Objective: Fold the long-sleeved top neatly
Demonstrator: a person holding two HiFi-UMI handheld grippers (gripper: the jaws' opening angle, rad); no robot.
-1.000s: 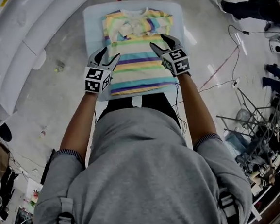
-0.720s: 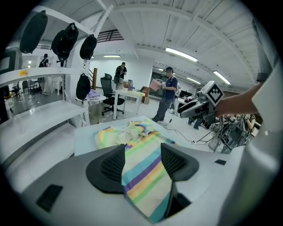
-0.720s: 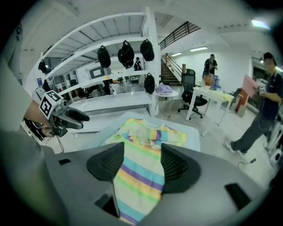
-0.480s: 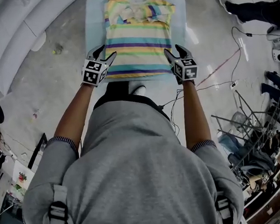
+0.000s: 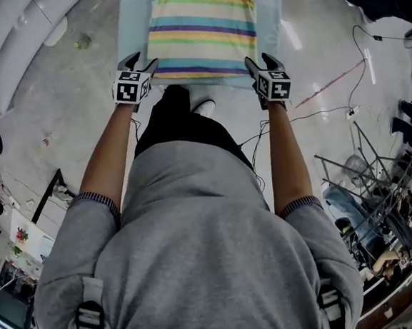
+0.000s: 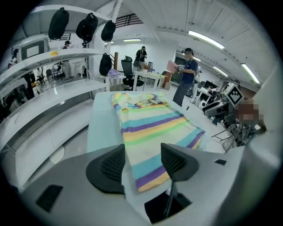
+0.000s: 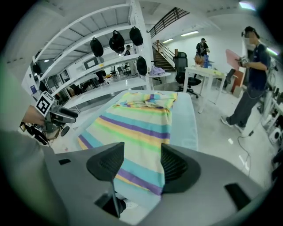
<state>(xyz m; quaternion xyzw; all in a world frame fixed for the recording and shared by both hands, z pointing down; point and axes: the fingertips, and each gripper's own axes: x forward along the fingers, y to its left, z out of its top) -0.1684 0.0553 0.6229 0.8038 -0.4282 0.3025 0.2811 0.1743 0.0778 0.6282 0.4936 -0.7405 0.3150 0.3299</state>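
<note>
So the striped top [image 5: 201, 31] is lying flat on the pale blue bench [image 5: 131, 30]. The collar is off toward 12 o'clock, with the sleeves looking tucked in up there, and the hem [image 5: 201, 73] is at the 6 o'clock end. The left tool [image 5: 142, 62] sits at the hem's 7 o'clock corner and the right tool [image 5: 260, 62] at the 5 o'clock one. Both are spread wide, a corner lined up between each pair of jaws, nothing pinched yet. My take: bite both corners equally deep, catch every layer, then lift together and carry the hem straight toward 12 so the stripes match. Uneven grips will probably skew the fold.
</note>
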